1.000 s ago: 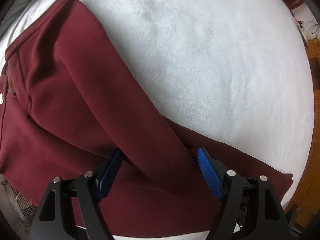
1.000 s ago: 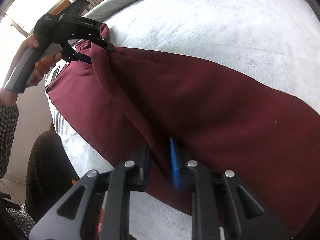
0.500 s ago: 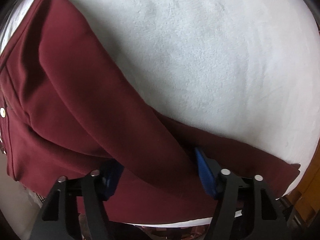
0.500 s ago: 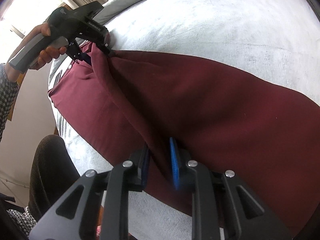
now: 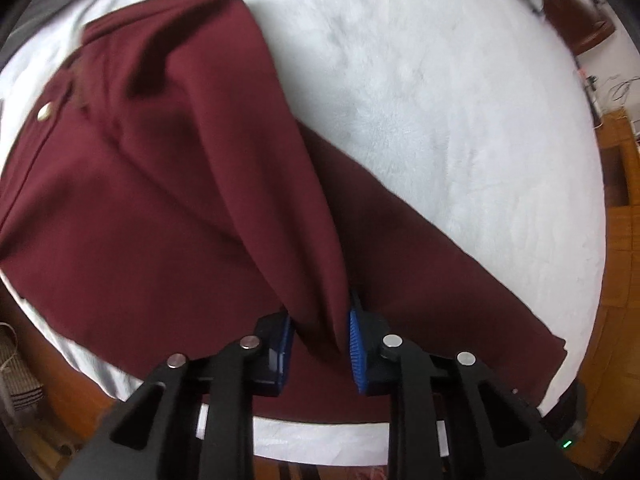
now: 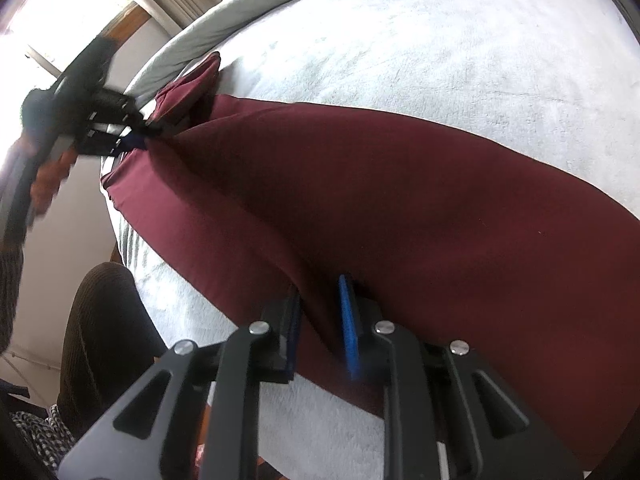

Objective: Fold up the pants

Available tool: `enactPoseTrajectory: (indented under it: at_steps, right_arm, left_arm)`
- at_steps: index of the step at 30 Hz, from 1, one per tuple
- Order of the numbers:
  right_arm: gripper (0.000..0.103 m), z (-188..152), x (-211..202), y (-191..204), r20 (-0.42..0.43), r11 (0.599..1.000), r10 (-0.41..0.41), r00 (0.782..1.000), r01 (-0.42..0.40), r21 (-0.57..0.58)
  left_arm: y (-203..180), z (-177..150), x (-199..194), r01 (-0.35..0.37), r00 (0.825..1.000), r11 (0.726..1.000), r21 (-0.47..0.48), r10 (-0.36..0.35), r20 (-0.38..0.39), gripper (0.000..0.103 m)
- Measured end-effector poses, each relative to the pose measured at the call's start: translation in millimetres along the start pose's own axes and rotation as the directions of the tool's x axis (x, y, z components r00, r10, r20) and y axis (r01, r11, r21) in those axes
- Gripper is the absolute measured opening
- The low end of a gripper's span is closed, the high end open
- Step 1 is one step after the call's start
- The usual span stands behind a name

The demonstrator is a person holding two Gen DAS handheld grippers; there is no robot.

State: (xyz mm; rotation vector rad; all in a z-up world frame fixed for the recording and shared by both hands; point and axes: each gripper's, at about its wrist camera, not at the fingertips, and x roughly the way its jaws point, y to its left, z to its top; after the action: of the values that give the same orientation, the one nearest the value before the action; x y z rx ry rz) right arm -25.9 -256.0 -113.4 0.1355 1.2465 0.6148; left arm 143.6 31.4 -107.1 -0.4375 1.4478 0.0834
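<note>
A bed covered in a white fleecy blanket [image 5: 440,92] spreads ahead of both claws. On it lie maroon fabric pants [image 5: 168,184]. The left claw [image 5: 320,344], jaws just closing, pinches a raised fold; the right claw [image 6: 320,320] is clamped on another ridge.

surface: bed [image 5: 460,92], white fleece cover | lying on it: maroon pants [image 5: 160,200] | grey duvet [image 6: 240,4] at far edge

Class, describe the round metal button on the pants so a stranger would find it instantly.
Start at the white blanket covering the bed, then the maroon pants spread over it. Near their waist end sits the button: small, round, shiny gold, the only bright spot on the dark cloth.
</note>
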Motion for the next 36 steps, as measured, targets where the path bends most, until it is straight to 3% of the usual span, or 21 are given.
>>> enactPoseTrajectory:
  at_steps: [5, 10, 14, 15, 17, 18, 19, 20, 22, 26, 28, 30, 34, 36]
  right_arm:
    - [0.015, -6, -12, 11, -0.005, 0.999, 0.015, 1.000, -0.015, -0.040]
    - [0.020, -15, -4, 21, -0.055, 0.995, -0.034, 0.998, 0.029, -0.093]
    - [0.027, -14, -2, 20, -0.059, 0.996, -0.029, 0.998, 0.024, -0.087]
    - [0.031, -13, -6, 21, -0.064, 0.997, -0.015, 0.998, 0.010, -0.083]
    - [0.069, -13, -14, 22, -0.066, 0.997, 0.054, 0.996, -0.057, -0.055]
    - [0.069, -12, -21, 24, -0.046, 0.994, 0.097, 0.994, -0.099, -0.041]
    - [0.061, -10, -29, 26, -0.015, 0.990, 0.138, 0.990, -0.139, -0.036]
    - [0.050, -8, -33, 27, 0.001, 0.988, 0.152, 0.988, -0.152, -0.032]
    - [0.045, -1, -35, 28, 0.030, 0.992, 0.127, 0.992, -0.126, -0.016]
    - [0.045, 5, -15, 26, 0.001, 0.997, 0.071, 0.997, -0.071, 0.000]
    - [0.046, -2, 7, 26, -0.075, 1.000, 0.023, 0.997, -0.023, -0.008]
    - [0.047, -6, 17, 27, -0.065, 1.000, -0.009, 0.998, 0.008, -0.023]
    - [0.048, 1, 8, 31, -0.057, 1.000, 0.005, 0.998, -0.006, -0.017]
    - [0.048, 11, -4, 36, -0.026, 0.998, 0.060, 0.998, -0.061, -0.013]
  left_arm:
    - [2, -49, -14, -0.011, 0.995, 1.000, -0.009, 0.011, 0.099, 0.020]
    - [8, -66, 8, -0.049, 0.995, 0.998, -0.032, 0.052, 0.087, 0.020]
    - [6, -65, 31, -0.054, 0.994, 0.998, -0.036, 0.057, 0.098, 0.027]
    - [1, -66, 29, -0.054, 0.993, 0.998, -0.033, 0.057, 0.105, 0.028]
    - [-1, -77, 24, -0.060, 0.991, 0.998, -0.025, 0.063, 0.117, 0.041]
    - [-4, -78, 19, -0.059, 0.990, 0.998, -0.024, 0.062, 0.126, 0.045]
    - [-3, -80, 14, -0.054, 0.989, 0.998, -0.024, 0.057, 0.135, 0.049]
    - [-4, -81, 12, -0.052, 0.989, 0.998, -0.025, 0.055, 0.140, 0.051]
    - [-5, -80, 10, -0.049, 0.988, 0.998, -0.027, 0.053, 0.145, 0.052]
    - [11, -90, 15, -0.067, 0.988, 0.997, -0.033, 0.071, 0.139, 0.054]
    - [24, -91, 14, -0.074, 0.988, 0.997, -0.032, 0.077, 0.134, 0.058]
    - [21, -92, 23, -0.069, 0.989, 0.997, -0.028, 0.072, 0.132, 0.062]
    - [19, -91, 10, -0.030, 0.992, 1.000, 0.003, 0.029, 0.122, 0.062]
    - [25, -93, -4, 0.016, 0.993, 1.000, -0.001, -0.016, 0.121, 0.066]
